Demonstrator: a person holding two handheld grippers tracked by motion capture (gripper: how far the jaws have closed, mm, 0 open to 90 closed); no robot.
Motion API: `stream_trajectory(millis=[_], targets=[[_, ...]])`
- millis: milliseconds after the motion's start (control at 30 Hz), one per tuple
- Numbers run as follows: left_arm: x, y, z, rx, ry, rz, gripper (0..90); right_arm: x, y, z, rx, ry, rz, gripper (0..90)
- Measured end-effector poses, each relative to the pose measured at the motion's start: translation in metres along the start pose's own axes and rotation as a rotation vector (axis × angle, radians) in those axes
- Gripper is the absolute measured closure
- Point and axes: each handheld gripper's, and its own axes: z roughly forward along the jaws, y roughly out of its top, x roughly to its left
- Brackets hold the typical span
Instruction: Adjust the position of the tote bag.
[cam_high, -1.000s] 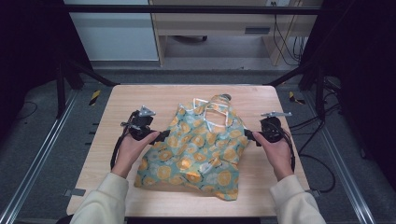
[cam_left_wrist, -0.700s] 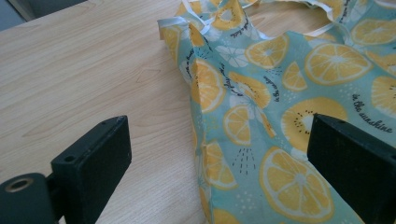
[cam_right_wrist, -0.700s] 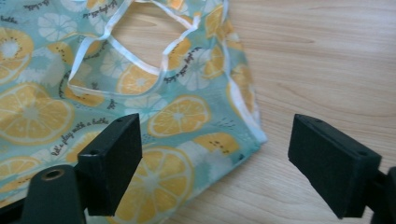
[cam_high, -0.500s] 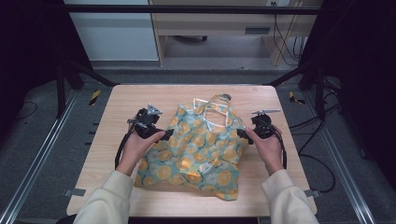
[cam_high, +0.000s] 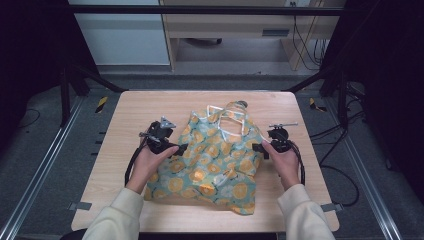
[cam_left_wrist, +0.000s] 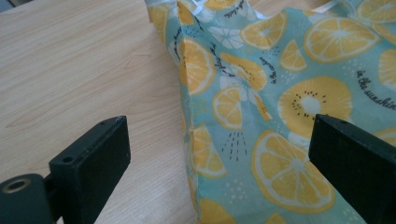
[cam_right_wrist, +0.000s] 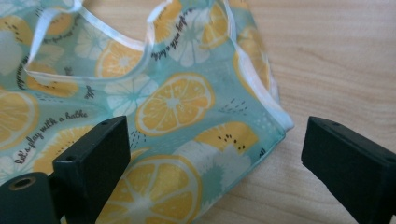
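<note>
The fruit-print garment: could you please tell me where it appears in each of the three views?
High view: fruit-print garment lies mid-table between both hands.
Left gripper view: fills the right half.
Right gripper view: covers the left and centre.
Shared landmark: its white trim.

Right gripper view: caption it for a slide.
Open hand-held gripper poised over corner of fruit-print garment on wooden table.

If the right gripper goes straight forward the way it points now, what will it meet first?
Most likely the side edge of the fruit-print garment: the right gripper has its fingers open, with the white-trimmed corner lying just ahead between them. Depth is hard to judge.
</note>
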Motion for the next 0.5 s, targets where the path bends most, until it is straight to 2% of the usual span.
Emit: stream_trajectory(millis=[167, 333, 433, 467, 500], targets=[[0.002, -0.004, 0.004, 0.01, -0.004, -0.01, 5.2, 0.002, -0.006, 0.002, 0.001, 0.018, 0.015, 8.6], [0.002, -0.005, 0.006, -0.001, -0.016, -0.018, 5.4, 0.004, -0.009, 0.007, 0.013, 0.028, 0.027, 11.3], [0.001, -0.006, 0.007, 0.003, -0.02, -0.022, 5.5, 0.009, -0.01, 0.01, 0.013, 0.048, 0.025, 22.1], [0.001, -0.006, 0.008, 0.004, -0.02, -0.021, 5.5, 0.009, -0.01, 0.011, 0.009, 0.051, 0.015, 28.2], [0.001, -0.006, 0.008, 0.008, -0.019, -0.019, 6.0, 0.011, -0.01, 0.011, 0.006, 0.064, 0.015, 41.0]])
